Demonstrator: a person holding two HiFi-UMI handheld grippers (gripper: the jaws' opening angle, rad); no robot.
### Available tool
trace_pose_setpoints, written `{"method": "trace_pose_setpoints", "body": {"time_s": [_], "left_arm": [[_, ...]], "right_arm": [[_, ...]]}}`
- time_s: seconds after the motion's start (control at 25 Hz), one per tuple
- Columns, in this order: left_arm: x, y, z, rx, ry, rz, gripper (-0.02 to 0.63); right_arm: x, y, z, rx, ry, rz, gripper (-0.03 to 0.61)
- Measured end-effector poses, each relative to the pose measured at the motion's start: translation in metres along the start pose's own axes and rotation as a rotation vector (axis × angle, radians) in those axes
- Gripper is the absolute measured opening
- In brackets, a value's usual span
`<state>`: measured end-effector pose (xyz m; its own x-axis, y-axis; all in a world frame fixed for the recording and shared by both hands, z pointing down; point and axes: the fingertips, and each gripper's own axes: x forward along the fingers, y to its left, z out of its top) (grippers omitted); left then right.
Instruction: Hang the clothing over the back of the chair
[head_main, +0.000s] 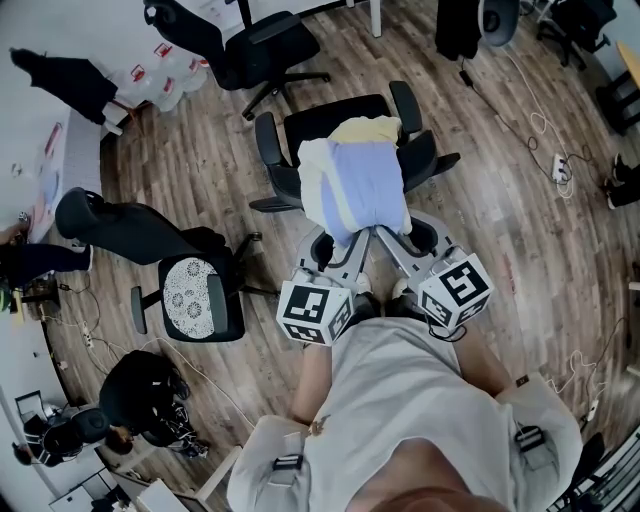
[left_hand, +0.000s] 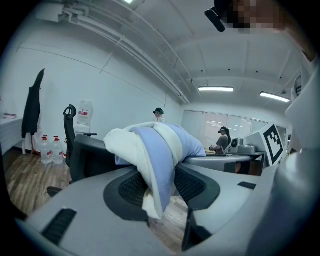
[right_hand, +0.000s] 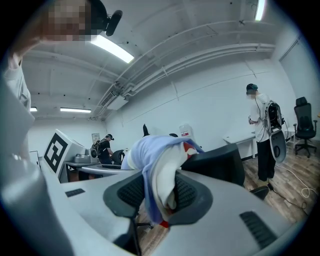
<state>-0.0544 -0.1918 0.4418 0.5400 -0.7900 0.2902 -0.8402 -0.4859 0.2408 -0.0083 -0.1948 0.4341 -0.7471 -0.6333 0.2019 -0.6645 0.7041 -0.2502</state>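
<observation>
The clothing (head_main: 352, 185), a bunched white, pale-blue and yellow piece, is lying over the back of the black chair (head_main: 315, 120) right in front of you. Its long way runs straight away from you, with the yellow end on the far side. The near end's pinched twice: your left gripper (head_main: 335, 242) has one fold clamped and your right gripper (head_main: 398, 236) has another beside it, jaws fairly narrow.

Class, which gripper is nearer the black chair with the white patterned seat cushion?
Left. The left gripper sits just right of the black chair with the white patterned cushion; the right gripper is farther right. Both grip the blue-and-cream clothing.
</observation>
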Motion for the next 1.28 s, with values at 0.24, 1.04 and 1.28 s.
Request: {"method": "trace_pose_setpoints", "body": {"time_s": [0.24, 1.04, 1.28], "left_arm": [[-0.001, 0.0, 0.0, 0.006, -0.004, 0.004, 0.164], [-0.011, 0.004, -0.002, 0.007, -0.011, 0.035, 0.259], [-0.024, 0.004, -0.004, 0.005, -0.02, 0.059, 0.267]], "right_arm": [[0.0, 0.0, 0.0, -0.004, 0.006, -0.004, 0.132], [-0.006, -0.001, -0.001, -0.053, 0.04, -0.015, 0.247], [-0.014, 0.0, 0.001, -0.058, 0.028, -0.018, 0.278]]}}
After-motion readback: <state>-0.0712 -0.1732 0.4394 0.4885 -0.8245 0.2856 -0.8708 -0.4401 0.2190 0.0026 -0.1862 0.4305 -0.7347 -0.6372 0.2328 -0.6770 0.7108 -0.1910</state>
